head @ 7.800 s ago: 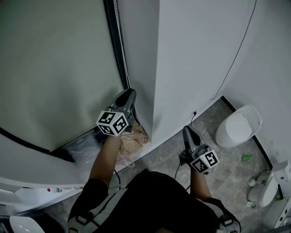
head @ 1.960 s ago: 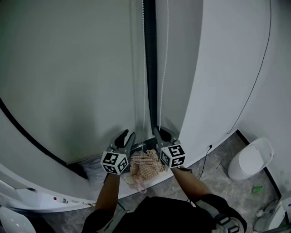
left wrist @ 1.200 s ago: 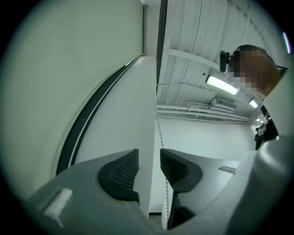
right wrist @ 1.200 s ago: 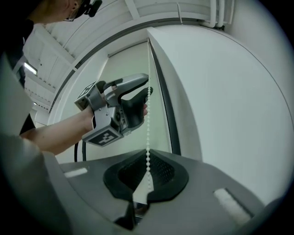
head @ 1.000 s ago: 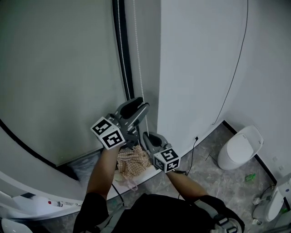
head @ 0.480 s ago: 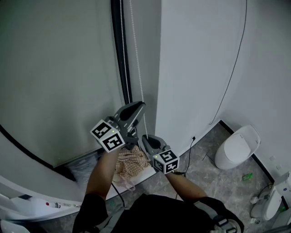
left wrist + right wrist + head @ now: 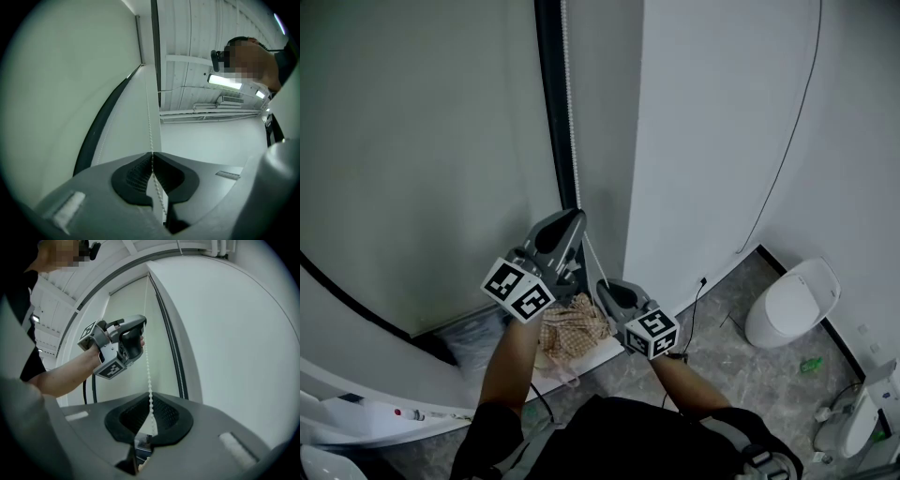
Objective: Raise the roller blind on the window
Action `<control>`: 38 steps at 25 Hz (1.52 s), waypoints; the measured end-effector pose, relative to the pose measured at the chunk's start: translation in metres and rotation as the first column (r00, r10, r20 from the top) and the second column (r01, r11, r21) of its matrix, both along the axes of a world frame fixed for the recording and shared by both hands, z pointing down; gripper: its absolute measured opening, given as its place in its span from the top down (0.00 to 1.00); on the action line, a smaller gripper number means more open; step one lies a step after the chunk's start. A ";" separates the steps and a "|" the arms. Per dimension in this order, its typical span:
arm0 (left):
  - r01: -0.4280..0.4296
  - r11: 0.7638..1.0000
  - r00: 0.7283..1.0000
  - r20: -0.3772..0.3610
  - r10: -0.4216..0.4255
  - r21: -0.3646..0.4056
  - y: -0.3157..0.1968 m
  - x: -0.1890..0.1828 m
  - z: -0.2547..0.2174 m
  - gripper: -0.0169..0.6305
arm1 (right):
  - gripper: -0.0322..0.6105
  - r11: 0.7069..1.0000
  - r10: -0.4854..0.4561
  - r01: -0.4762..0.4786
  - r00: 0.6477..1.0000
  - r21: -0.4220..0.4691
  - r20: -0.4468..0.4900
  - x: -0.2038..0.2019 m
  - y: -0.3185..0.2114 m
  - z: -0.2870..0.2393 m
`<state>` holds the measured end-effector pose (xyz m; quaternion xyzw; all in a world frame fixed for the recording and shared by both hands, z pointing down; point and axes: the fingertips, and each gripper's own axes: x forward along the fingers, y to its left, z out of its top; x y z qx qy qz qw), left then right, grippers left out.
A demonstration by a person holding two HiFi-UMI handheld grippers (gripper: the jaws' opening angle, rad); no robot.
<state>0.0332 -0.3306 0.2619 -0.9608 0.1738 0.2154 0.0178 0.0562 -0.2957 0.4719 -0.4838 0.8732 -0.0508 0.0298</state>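
Left gripper (image 7: 572, 217) is up by the dark window frame (image 7: 548, 103). Its jaws have just been closing and now sit together on the bead chain (image 7: 566, 112), with the chain running through the pad tips in the left gripper view. Right gripper (image 7: 602, 284) is lower and just beside it, jaws also pinched on the same chain. A short slanted run of chain spans the two.

Roller blind (image 7: 422, 141) fills the window to the left and looks mostly down, with its dark bottom bar (image 7: 356, 298) low. Raising seems barely started.

Risks:
- Thin beads could slip through the pads if the pinch lands between beads.
- A pull off the chain's line could jam it at the top.
- The wrong strand would lower the blind.
- Pulling with both grippers clamped just fights itself.
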 end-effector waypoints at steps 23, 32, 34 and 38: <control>0.134 0.991 0.990 0.038 -0.135 0.027 0.013 -0.018 0.014 0.95 | 0.91 0.885 -0.330 0.248 0.931 0.394 0.154 -0.040 -0.038 -0.279; 0.140 0.990 0.978 0.160 -0.135 -0.020 0.000 -0.012 0.080 0.95 | 0.92 0.902 -0.292 0.260 0.955 0.345 0.044 -0.040 -0.042 -0.216; 0.112 0.990 0.980 0.175 -0.097 -0.082 0.001 -0.014 0.112 0.95 | 0.92 0.917 -0.301 0.269 0.951 0.295 0.066 -0.039 -0.042 -0.184; 0.092 0.984 0.971 0.234 -0.054 -0.154 0.011 -0.013 0.175 0.95 | 0.92 0.938 -0.273 0.268 0.962 0.219 -0.004 -0.041 -0.036 -0.118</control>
